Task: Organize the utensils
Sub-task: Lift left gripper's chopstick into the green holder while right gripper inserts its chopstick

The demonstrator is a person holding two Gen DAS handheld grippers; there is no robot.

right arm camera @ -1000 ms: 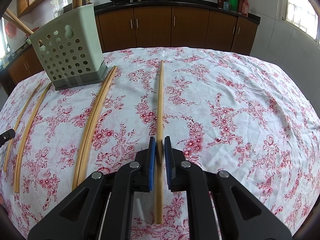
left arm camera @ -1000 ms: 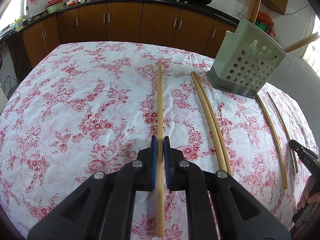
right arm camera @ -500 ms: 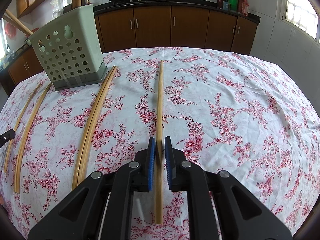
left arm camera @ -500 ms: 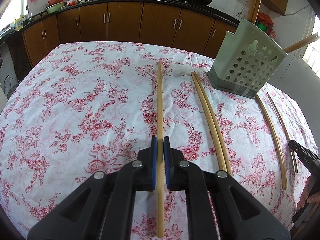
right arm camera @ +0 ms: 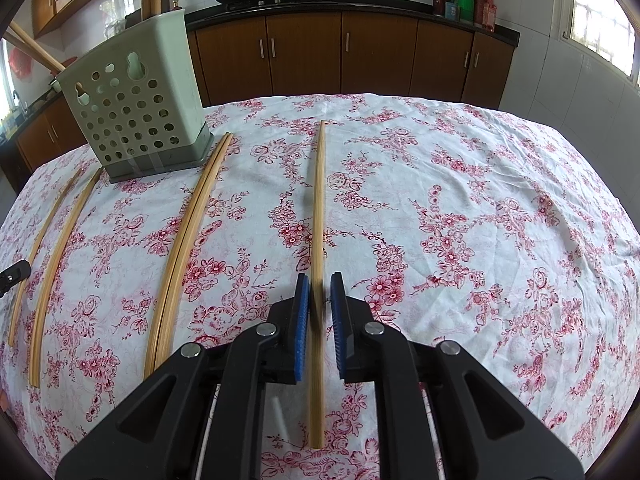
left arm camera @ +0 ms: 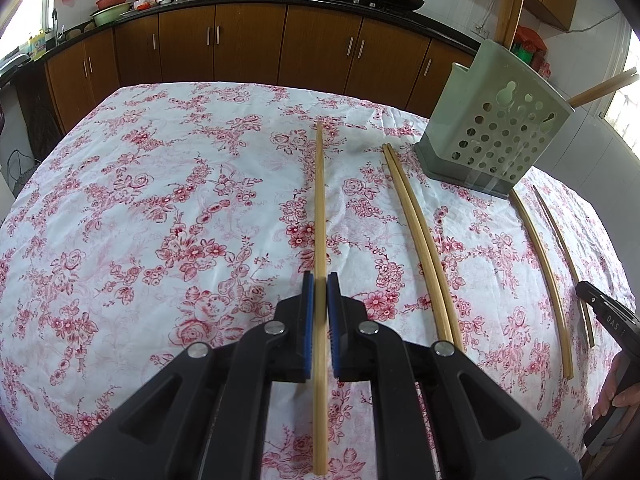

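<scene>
A bamboo chopstick [left arm camera: 319, 208] lies on the floral tablecloth, straight ahead in the left wrist view. My left gripper [left arm camera: 320, 284] is shut on it near its near end. In the right wrist view another chopstick [right arm camera: 319, 208] lies between the blue pads of my right gripper [right arm camera: 320, 284], which stand slightly apart from it. A pale green perforated utensil holder [left arm camera: 496, 136] stands at the back; it also shows in the right wrist view [right arm camera: 136, 108], with chopsticks upright in it.
A pair of chopsticks [left arm camera: 416, 232] and two single ones [left arm camera: 544, 272] lie between my grippers; they show in the right wrist view too [right arm camera: 184, 240]. The right gripper's body [left arm camera: 608, 320] shows at the table's right edge. Brown kitchen cabinets [left arm camera: 248, 44] stand behind.
My right gripper's pads have parted a little from the chopstick they held. The left gripper and its chopstick have not moved.
</scene>
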